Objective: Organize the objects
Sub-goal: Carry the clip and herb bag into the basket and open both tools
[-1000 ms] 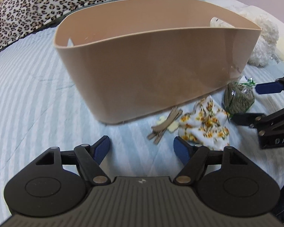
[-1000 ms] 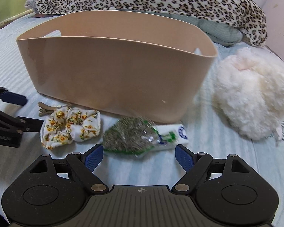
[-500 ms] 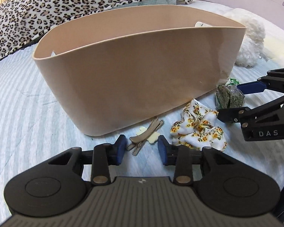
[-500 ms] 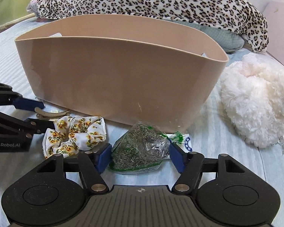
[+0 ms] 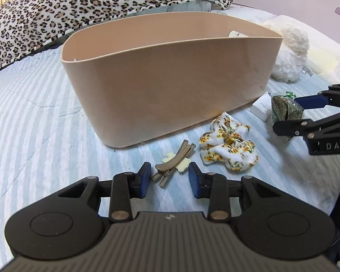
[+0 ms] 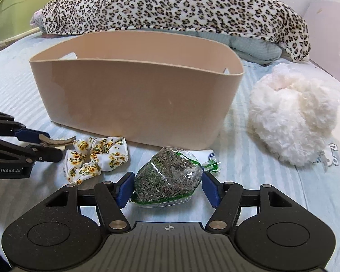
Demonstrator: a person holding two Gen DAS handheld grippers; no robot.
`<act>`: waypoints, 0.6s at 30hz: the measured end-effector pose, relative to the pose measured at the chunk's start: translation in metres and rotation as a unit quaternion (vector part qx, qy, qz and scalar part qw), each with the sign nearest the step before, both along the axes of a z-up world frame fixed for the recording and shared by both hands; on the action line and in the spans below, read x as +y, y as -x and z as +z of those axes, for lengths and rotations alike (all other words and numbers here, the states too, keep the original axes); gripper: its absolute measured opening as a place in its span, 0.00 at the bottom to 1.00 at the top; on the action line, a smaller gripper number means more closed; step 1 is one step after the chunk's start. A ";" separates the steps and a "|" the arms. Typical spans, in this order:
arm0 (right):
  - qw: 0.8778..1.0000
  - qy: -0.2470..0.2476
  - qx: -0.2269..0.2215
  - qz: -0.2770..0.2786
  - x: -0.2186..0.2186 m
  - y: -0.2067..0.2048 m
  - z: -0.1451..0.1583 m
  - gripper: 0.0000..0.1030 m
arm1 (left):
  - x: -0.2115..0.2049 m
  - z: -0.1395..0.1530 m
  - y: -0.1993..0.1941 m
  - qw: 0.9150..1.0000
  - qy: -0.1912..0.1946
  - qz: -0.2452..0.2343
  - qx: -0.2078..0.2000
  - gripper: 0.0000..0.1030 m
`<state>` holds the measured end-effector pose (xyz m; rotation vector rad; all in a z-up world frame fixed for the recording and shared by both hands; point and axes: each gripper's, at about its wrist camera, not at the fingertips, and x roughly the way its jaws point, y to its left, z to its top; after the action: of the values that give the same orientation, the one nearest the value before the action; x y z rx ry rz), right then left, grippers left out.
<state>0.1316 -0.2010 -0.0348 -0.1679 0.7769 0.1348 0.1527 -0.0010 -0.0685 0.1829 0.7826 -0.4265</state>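
A beige plastic basket (image 5: 170,86) stands on the striped bed; it also shows in the right wrist view (image 6: 136,104). A brown hair clip with a cream flower (image 5: 172,164) lies in front of it. My left gripper (image 5: 170,180) is open, its blue pads on either side of the clip's near end. A floral scrunchie (image 5: 230,147) lies to the right (image 6: 95,158). My right gripper (image 6: 167,189) is shut on a clear bag of dried herbs (image 6: 167,181), also seen in the left wrist view (image 5: 285,110).
A white fluffy plush (image 6: 290,122) lies right of the basket. A small white box (image 5: 261,108) lies behind the herb bag. A leopard-print blanket (image 6: 174,6) is heaped behind the basket. A green cabinet (image 6: 18,11) stands at far left.
My right gripper moved forward and closed on the herb bag. My left gripper narrowed and came up to the hair clip, then widened a little around it.
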 end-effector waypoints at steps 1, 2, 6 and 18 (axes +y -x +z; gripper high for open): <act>1.000 -0.001 -0.003 -0.002 -0.001 0.001 0.003 0.60 | 0.000 0.001 0.003 1.000 -0.001 0.000 -0.002 0.37; 1.000 -0.002 -0.005 -0.003 -0.002 0.004 0.005 0.60 | 0.001 0.004 0.005 1.000 -0.002 0.000 -0.005 0.37; 1.000 -0.007 -0.021 -0.009 -0.007 0.014 0.018 0.60 | 0.004 0.019 0.019 1.000 -0.002 -0.001 -0.023 0.37; 0.995 -0.031 -0.091 -0.017 -0.016 0.031 0.071 0.60 | 0.008 0.092 0.041 0.995 0.021 -0.007 -0.101 0.37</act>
<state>0.1011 -0.2167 0.0359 -0.1067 0.5937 0.1085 0.1113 0.0069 0.0239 0.1886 0.5744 -0.4297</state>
